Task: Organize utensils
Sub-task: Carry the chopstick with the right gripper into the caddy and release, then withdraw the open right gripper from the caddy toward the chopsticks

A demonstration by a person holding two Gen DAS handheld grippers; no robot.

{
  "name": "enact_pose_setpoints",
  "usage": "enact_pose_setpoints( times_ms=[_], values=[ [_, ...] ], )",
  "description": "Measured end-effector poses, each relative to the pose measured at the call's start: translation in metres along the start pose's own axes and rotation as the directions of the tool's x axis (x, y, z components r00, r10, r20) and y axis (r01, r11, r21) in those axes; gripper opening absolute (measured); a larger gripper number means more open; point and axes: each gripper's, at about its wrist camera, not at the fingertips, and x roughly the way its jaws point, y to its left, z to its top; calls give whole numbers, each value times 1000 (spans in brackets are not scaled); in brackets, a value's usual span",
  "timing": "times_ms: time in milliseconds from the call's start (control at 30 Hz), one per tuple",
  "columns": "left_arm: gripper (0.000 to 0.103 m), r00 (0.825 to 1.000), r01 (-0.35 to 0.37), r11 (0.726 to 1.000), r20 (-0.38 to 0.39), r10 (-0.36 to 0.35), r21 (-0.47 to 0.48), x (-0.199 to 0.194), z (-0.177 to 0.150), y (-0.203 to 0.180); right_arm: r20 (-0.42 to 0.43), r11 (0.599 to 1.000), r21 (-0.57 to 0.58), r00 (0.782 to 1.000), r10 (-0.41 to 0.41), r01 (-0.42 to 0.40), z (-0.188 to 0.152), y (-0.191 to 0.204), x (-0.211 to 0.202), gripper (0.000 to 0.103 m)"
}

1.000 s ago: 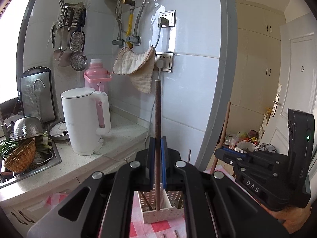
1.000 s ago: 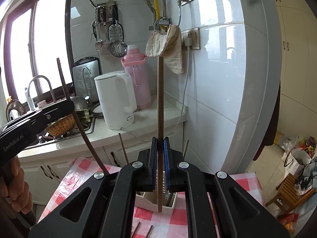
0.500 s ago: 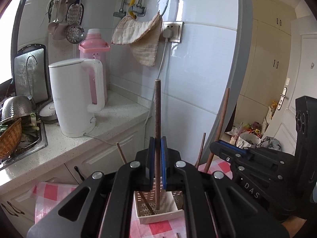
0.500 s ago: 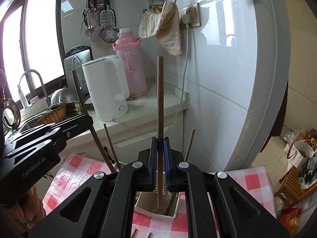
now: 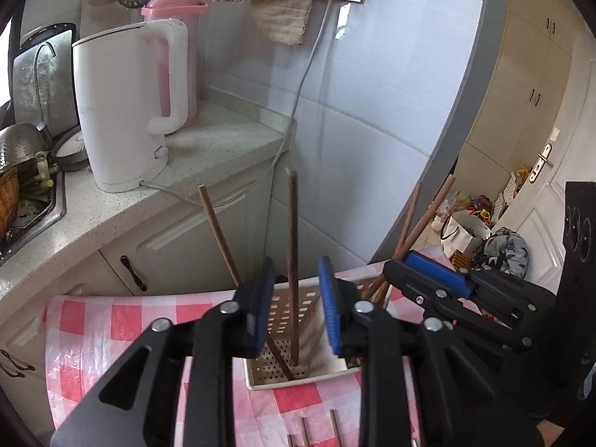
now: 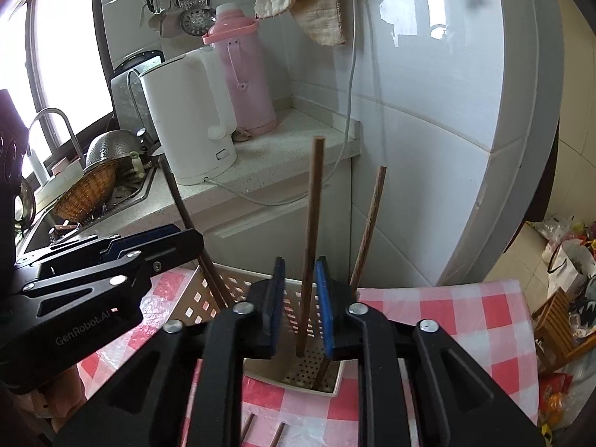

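Step in hand is judged to be the release of a chopstick from each gripper into the perforated white holder (image 5: 294, 376), which stands on the red-checked cloth (image 5: 111, 320) of the worktop. For a clean drop, each gripper should be lifted straight up so the upright sticks are not nudged or tipped. Left gripper (image 5: 296, 305): jaws parted moderately, released; chopstick (image 5: 292, 260) seen between them, apparently untouched, lower end inside the holder. Right gripper (image 6: 301, 305): jaws likewise parted, nothing gripped; its chopstick (image 6: 311, 231) stands free in the holder. Further sticks lean at the holder's walls; loose ones (image 6: 277, 434) remain on the cloth.
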Motion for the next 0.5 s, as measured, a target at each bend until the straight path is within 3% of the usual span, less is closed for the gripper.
enact_pose_setpoints(
  times_ms=[33, 67, 300, 500],
  values=[
    [28, 1000, -4, 1000, 6, 4, 2, -2, 0, 0, 8, 1000, -3, 1000, 0, 0, 1, 0, -2, 40],
    [28, 1000, -5, 1000, 12, 5, 2, -4, 0, 0, 22, 1000, -7, 1000, -6, 6, 1, 0, -7, 44],
    [32, 996, -25, 1000, 81, 27, -16, -37, -7, 9, 94, 999, 15, 994, -48, 47, -4, -16, -44, 56],
    [42, 991, -25, 998, 126, 32, -54, -72, -46, 24, 136, 995, 58, 987, -84, 77, -45, -35, -80, 72]
  ],
)
